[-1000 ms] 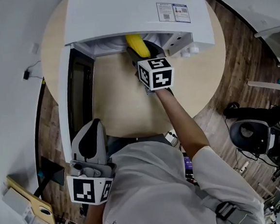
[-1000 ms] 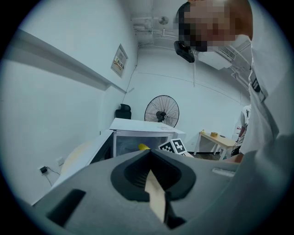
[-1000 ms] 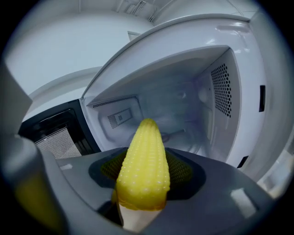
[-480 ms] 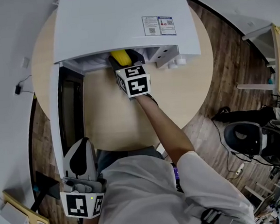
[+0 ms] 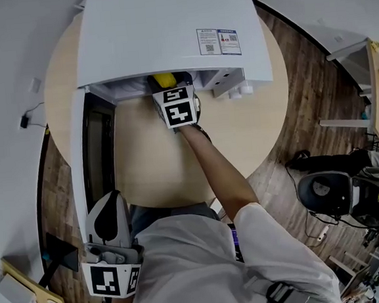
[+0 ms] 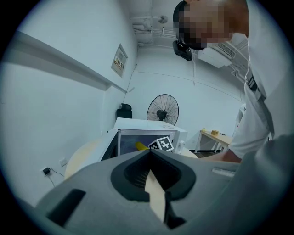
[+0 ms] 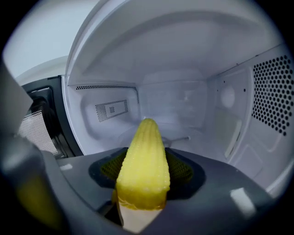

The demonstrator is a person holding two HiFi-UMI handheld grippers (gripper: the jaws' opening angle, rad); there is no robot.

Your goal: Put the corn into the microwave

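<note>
A white microwave (image 5: 166, 34) stands on the round wooden table (image 5: 247, 129) with its door (image 5: 88, 156) swung open to the left. My right gripper (image 5: 171, 90) is at the oven's mouth, shut on the yellow corn cob (image 5: 164, 80), whose tip points inward. In the right gripper view the corn (image 7: 146, 137) sits between the jaws of the right gripper (image 7: 145, 160), above the white cavity floor (image 7: 193, 133). My left gripper (image 5: 112, 204) hangs low beside the person's body, jaws together and holding nothing. In its own view the left gripper (image 6: 149, 156) looks toward the microwave (image 6: 147, 133).
The open door's edge runs along the table's left side. A standing fan (image 6: 162, 110) and a side table (image 6: 216, 136) are behind the microwave. Black equipment (image 5: 328, 191) lies on the wooden floor to the right.
The right gripper has carried the corn further under the microwave's top edge, so less yellow shows in the head view. The left gripper has stayed where it was.
</note>
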